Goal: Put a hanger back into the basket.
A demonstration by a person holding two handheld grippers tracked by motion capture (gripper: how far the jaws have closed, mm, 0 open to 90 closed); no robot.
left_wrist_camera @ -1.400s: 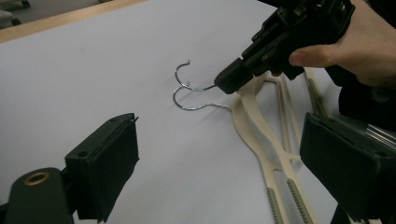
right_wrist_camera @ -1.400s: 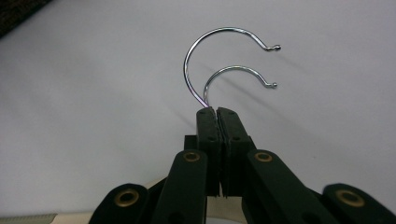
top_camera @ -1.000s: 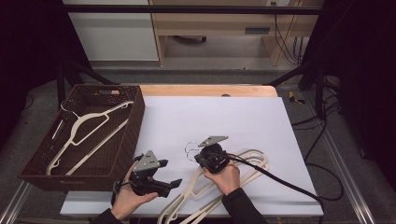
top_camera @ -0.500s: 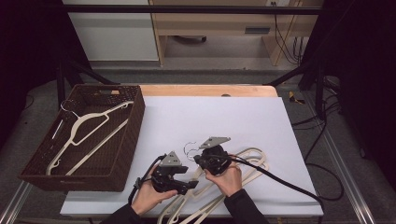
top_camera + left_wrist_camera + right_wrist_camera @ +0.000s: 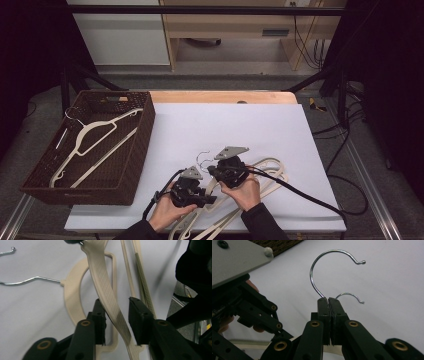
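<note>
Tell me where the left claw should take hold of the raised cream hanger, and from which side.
Grip the hanger's flat textured arm, partway down from the neck. The right claw already pinches the wire hook at its base, so the neck is taken. The arm is a thin strip that already runs between the left claw's open jaws, so close on its broad faces, coming along the arm from its lower end.

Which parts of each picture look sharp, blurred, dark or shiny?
High view: white table evenly lit, surroundings dark. Left gripper view: hanger arm between the open fingers fairly sharp; dark sleeve at right blurred. Right gripper view: wire hook crisp with a bright glint; grey plate at upper left soft.
</note>
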